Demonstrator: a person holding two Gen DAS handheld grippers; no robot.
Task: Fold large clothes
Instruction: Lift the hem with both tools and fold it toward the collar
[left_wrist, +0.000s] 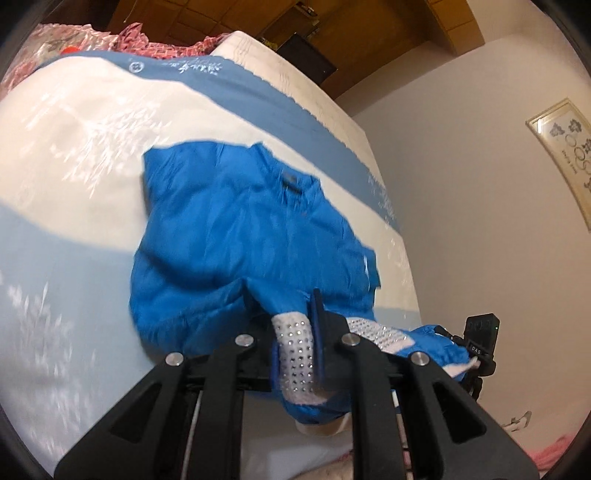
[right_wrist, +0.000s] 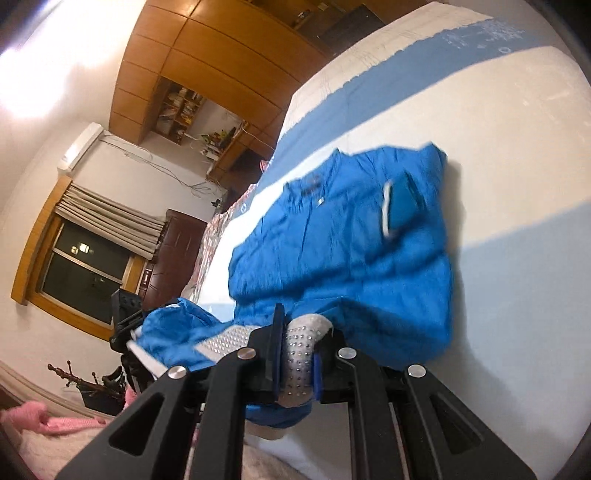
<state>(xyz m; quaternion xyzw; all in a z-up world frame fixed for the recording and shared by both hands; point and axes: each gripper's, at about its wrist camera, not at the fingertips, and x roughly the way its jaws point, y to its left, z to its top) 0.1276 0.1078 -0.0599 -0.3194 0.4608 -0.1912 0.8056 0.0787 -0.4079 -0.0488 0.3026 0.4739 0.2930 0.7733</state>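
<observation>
Grasping the studded hem (left_wrist: 295, 354) of the blue garment (left_wrist: 236, 221), both grippers' fingers (left_wrist: 317, 325) (right_wrist: 295, 343) are clenched; bed (left_wrist: 74, 147) all around, wardrobe (right_wrist: 166, 55) at 11 o'clock.

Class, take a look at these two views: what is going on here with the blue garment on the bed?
A person is folding a bright blue jacket spread on a bed. Each hand carries a gripper. The left gripper is shut on the jacket's white studded hem band, and the right gripper is shut on the same band further along. The near edge is raised off the bed between them, while the collar end lies flat on the white and blue bedspread.
</observation>
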